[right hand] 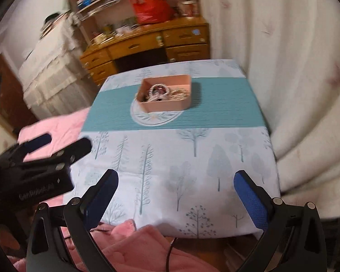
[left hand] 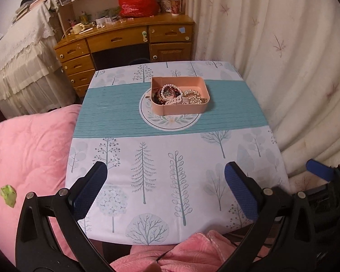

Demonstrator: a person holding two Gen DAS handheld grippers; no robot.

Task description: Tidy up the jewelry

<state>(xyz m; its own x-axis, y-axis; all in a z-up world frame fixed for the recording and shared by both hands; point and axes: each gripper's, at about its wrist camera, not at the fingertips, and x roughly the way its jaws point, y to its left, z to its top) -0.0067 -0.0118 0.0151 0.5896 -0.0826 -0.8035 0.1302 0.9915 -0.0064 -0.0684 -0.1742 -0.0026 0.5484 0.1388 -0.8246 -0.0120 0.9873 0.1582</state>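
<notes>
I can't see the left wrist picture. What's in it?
A pink box full of jewelry sits on a tree-print tablecloth. The left gripper is open and empty near the front edge.

The counter (left hand: 174,163) wears smooth matt printed cloth. At its middle a matt pink plastic box (left hand: 180,107) holds glossy pearl beads (left hand: 164,90) and glittering gold-toned metal chains (left hand: 193,96). Behind the box stands a varnished wooden desk (left hand: 124,38); left of the box lies fluffy pink bedding (left hand: 27,149). Rough blue pads line the matt black plastic fingers (left hand: 90,188).
</notes>
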